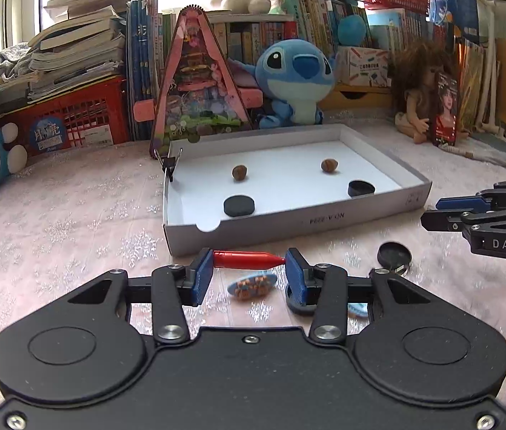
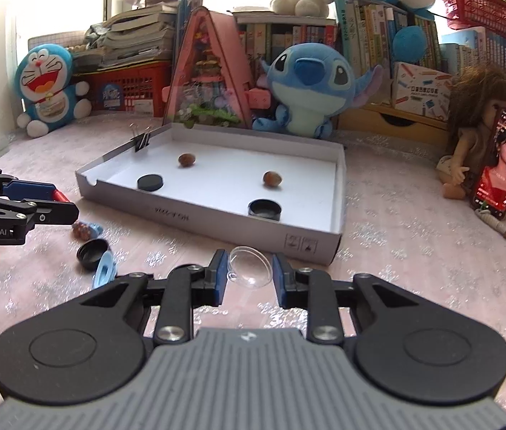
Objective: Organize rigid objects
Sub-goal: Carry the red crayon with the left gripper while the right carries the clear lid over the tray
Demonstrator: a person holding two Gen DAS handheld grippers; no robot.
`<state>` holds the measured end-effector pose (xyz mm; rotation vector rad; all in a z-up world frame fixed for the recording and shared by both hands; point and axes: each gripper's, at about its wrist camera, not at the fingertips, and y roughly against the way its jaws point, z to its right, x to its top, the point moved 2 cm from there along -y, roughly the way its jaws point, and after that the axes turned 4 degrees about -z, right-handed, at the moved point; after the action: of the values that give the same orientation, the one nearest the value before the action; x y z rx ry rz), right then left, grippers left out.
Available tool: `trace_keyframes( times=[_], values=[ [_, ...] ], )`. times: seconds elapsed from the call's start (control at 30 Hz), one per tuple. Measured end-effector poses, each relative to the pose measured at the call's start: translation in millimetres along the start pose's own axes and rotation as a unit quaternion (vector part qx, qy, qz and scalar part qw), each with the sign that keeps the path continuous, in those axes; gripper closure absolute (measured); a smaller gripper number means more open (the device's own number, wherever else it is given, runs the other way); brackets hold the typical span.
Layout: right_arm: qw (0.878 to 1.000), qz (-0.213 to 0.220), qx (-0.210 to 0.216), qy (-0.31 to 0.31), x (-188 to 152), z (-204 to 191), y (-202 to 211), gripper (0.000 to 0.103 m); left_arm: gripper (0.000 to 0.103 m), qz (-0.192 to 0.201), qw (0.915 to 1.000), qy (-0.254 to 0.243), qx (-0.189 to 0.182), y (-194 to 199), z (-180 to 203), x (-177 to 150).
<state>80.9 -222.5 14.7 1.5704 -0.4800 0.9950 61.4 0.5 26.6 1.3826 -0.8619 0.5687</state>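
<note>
My left gripper (image 1: 249, 262) is shut on a red pointed stick (image 1: 245, 258), held crosswise between the blue pads just above the pink cloth. My right gripper (image 2: 249, 272) is shut on a clear plastic dome (image 2: 251, 268), lifted in front of the white box's near corner. The shallow white box (image 1: 288, 225) (image 2: 217, 222) holds two brown nuts (image 1: 239, 172) (image 1: 329, 165) and two black caps (image 1: 239, 205) (image 1: 361, 188). Each gripper shows at the edge of the other's view: the right gripper (image 1: 428, 211) and the left gripper (image 2: 68, 206) with the red stick's end.
On the cloth lie a blue oval piece with brown beads (image 1: 251, 285), a black cap (image 1: 394, 254), another black cap (image 2: 91, 252) and a light blue piece (image 2: 106, 268). A binder clip (image 1: 171, 165) grips the box's corner. Plush toys, books, a doll and a phone line the back.
</note>
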Motion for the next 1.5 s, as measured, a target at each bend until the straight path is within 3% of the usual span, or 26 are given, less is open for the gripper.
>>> trace_keyframes(
  times=[0.33,0.93,1.5],
  values=[
    [1.0,0.006,-0.024,-0.019,20.5,11.3,-7.6,0.071,0.061,0.007,0.9995,0.032,-0.001,-15.5,-10.5,38.7],
    [0.996,-0.012,-0.015,-0.084,53.0,34.9,-58.1,0.071,0.061,-0.027,0.9977,0.062,0.007,-86.4,-23.0,78.1],
    [0.995,0.005,-0.032,-0.099,56.3,26.9,-110.8,0.071,0.061,-0.025,0.9956,0.09,0.013,-143.1,-18.8,78.4]
  ],
)
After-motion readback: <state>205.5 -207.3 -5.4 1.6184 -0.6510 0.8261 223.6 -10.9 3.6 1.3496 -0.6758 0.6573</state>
